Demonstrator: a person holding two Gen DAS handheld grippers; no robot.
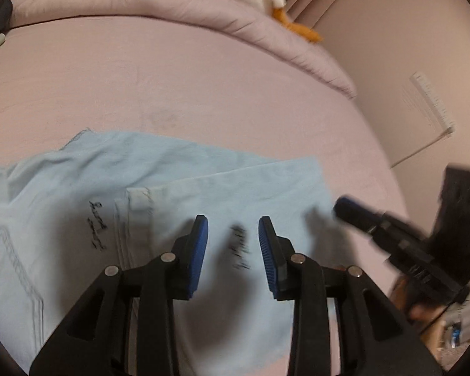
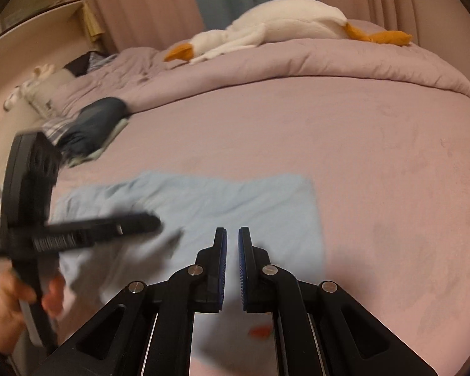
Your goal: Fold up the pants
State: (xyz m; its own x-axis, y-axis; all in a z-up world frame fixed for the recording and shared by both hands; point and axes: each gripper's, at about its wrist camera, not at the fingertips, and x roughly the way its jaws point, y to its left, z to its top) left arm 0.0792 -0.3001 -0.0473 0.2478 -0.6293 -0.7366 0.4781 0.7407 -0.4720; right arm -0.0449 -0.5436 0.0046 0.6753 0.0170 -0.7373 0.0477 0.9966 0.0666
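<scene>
The left hand-held gripper (image 1: 233, 230) hangs over the light-blue pants (image 1: 178, 169) on the bed (image 1: 203, 87), jaws spread, holding nothing. The right hand-held gripper (image 2: 232, 238) is nearly pressed together, empty, above the pants.

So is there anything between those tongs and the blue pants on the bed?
Nothing visible. Both the left tongs and right tongs hang right over the pants with only air between. The plush goose lies far off.
</scene>
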